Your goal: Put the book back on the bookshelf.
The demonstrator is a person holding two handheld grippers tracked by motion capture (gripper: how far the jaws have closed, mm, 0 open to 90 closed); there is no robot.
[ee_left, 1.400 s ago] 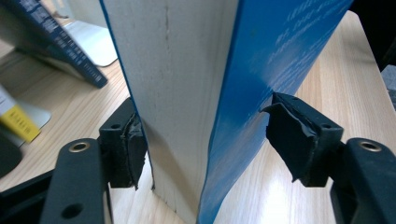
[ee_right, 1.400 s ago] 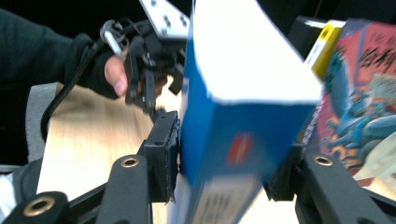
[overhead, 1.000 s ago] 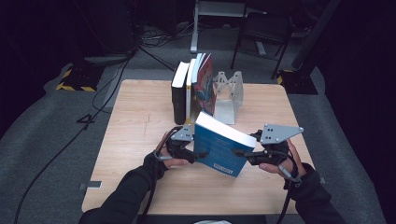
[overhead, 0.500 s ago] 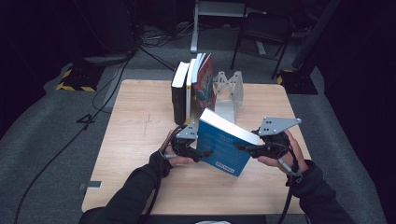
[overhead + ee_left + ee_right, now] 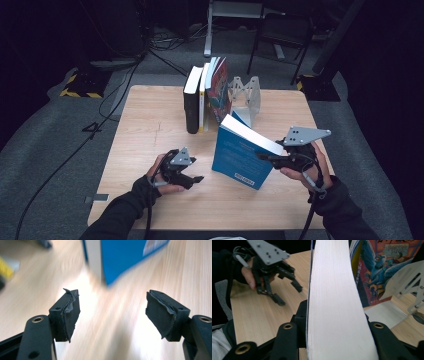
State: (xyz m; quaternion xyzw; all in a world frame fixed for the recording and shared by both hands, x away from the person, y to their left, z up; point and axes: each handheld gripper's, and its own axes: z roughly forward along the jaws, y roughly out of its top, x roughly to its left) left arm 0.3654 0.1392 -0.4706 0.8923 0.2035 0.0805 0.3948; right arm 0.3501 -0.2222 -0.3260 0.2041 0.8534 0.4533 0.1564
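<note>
A blue paperback (image 5: 239,156) stands tilted on its lower edge on the wooden table (image 5: 150,125). My right gripper (image 5: 263,156) is shut on its right side. In the right gripper view, the book's white page edge (image 5: 334,302) is clamped between the jaws. My left gripper (image 5: 196,179) rests open on the table a short way left of the book, touching nothing. In the left gripper view the open left gripper (image 5: 112,312) faces the blurred blue cover (image 5: 122,257), with bare wood between the pads. The same left gripper (image 5: 287,293) shows in the right gripper view.
A row of upright books (image 5: 205,97) stands at the back middle of the table against a metal bookend (image 5: 248,94). The nearest one has a colourful illustrated cover (image 5: 382,270). Cables and a stand lie on the dark floor beyond the table.
My left gripper has let go of the blue book, opened and drawn back to the left. The right gripper keeps hold and has tipped the book more upright.
</note>
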